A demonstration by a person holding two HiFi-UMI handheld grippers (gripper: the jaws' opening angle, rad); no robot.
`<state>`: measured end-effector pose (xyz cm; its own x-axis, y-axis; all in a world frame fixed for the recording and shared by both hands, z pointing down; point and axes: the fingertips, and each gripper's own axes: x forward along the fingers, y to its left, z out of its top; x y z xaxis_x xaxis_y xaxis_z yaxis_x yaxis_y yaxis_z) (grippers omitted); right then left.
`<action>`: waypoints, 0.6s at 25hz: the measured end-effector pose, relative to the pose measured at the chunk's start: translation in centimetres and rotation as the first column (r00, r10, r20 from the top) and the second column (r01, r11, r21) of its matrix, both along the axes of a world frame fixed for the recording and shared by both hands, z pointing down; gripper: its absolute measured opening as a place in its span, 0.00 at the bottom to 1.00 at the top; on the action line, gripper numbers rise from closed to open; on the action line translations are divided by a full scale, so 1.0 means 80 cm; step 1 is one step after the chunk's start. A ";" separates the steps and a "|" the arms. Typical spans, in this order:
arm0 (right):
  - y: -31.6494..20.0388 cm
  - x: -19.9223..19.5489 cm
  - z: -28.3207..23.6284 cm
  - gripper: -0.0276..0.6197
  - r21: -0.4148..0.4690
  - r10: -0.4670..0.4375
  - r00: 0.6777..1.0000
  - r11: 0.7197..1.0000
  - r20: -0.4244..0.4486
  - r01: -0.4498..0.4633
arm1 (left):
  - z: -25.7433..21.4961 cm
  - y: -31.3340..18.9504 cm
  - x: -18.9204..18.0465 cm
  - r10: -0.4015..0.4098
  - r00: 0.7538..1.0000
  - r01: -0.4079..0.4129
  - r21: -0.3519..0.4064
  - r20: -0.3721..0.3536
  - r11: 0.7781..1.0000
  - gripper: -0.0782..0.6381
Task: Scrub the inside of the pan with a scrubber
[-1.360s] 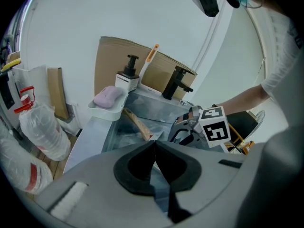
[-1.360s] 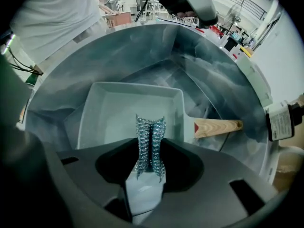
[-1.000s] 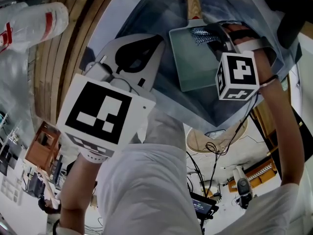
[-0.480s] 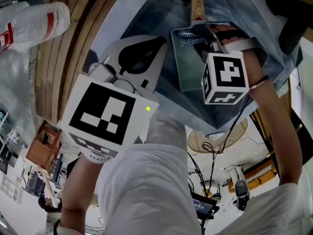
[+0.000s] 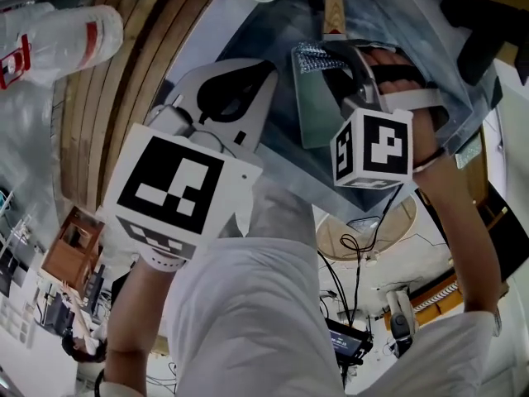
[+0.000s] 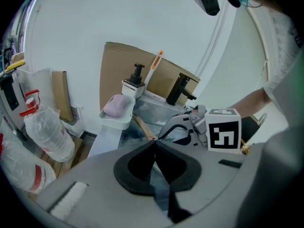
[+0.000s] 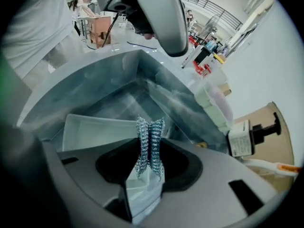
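Compare with one second ago: find the scrubber [image 5: 311, 56] carried leftward along the far edge of the pan [image 5: 322, 114], with the right gripper [image 5: 324, 56] swung in behind it. Treat this as a scrubbing stroke under way, with much of the pan floor probably yet to cover. Note the right jaws clamped on the steel-mesh scrubber, long axis running out along the jaws. Note the left gripper [image 6: 153, 144] held left of the pan, jaws pressed together on nothing. Locate the pan inside the sink [image 7: 95, 80], wooden handle [image 5: 332, 2] pointing away from the person, long axis along that handle. Mesh-to-floor contact: likely, not confirmed.
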<state>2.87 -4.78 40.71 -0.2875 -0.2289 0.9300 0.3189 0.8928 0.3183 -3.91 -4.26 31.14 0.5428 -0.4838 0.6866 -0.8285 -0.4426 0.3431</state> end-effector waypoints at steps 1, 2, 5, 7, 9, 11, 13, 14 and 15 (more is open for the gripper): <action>-0.001 -0.001 -0.010 0.25 0.018 0.012 1.000 1.000 0.010 -0.013 | -0.006 0.001 -0.001 0.002 1.000 -0.002 0.008 0.000 1.000 0.12; 0.000 -0.003 -0.021 0.25 0.028 0.028 0.999 0.999 0.021 -0.028 | -0.012 0.001 -0.002 0.004 1.000 -0.004 0.014 0.001 1.000 0.12; 0.008 -0.004 -0.055 0.25 0.039 0.082 0.996 0.996 0.043 -0.083 | -0.034 0.004 -0.004 0.010 1.000 -0.010 0.034 0.003 0.999 0.12; 0.015 -0.003 -0.078 0.25 0.042 0.119 0.991 0.992 0.057 -0.121 | -0.050 0.007 -0.006 0.009 1.000 -0.009 0.047 0.003 0.999 0.12; 0.020 0.000 -0.103 0.25 0.048 0.168 0.982 0.984 0.084 -0.173 | -0.068 0.010 -0.009 0.007 1.000 -0.007 0.064 0.002 0.998 0.12; 0.024 0.004 -0.132 0.25 0.053 0.236 0.964 0.968 0.126 -0.244 | -0.089 0.013 -0.013 0.003 1.000 -0.003 0.079 -0.002 0.997 0.12; 0.029 0.008 -0.164 0.25 0.050 0.313 0.933 0.944 0.178 -0.326 | -0.110 0.020 -0.017 -0.004 1.000 0.005 0.088 -0.009 0.996 0.12; 0.031 0.010 -0.180 0.25 0.046 0.352 0.913 0.928 0.206 -0.369 | -0.121 0.024 -0.020 -0.008 1.000 0.010 0.095 -0.013 0.995 0.12; 0.032 0.013 -0.196 0.25 0.041 0.393 0.889 0.910 0.233 -0.413 | -0.132 0.026 -0.022 -0.013 1.000 0.014 0.105 -0.017 0.994 0.12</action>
<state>3.90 -2.19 25.03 -0.3437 -0.4450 0.8270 -0.1473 0.8953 0.4205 -5.69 -2.16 20.57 0.5466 -0.5600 0.6226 -0.8292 -0.4658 0.3089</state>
